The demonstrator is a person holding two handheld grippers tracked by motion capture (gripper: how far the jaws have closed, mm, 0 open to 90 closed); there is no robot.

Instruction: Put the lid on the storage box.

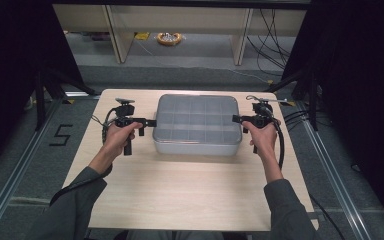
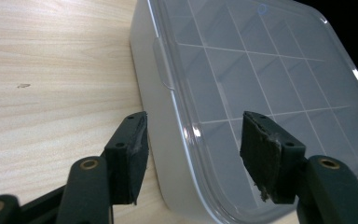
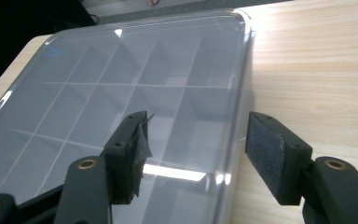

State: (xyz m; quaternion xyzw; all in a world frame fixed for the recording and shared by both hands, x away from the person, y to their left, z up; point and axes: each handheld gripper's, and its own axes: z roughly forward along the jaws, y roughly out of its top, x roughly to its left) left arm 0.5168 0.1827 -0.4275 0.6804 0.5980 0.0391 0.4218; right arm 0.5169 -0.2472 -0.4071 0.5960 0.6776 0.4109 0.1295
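One box, one counter, two hand-held grippers.
A single clear plastic compartment box with a closed transparent lid [image 1: 198, 124] sits on one light wooden counter [image 1: 180, 190]; its dividers show four columns across, the row count unclear. Two black hand-held grippers are counted: the left hand-held gripper [image 1: 151, 122] and the right hand-held gripper [image 1: 235, 119], each with two jaws, held by two hands in two grey sleeves.

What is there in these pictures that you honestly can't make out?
- Inside the clear compartment box: the high view is too small, and in both gripper views glare on its closed lid hides any contents.
- The yellow thing on the floor: too far and small in the high view.
- The box's near corner: cut off by the bottom edge, behind the left tongs.
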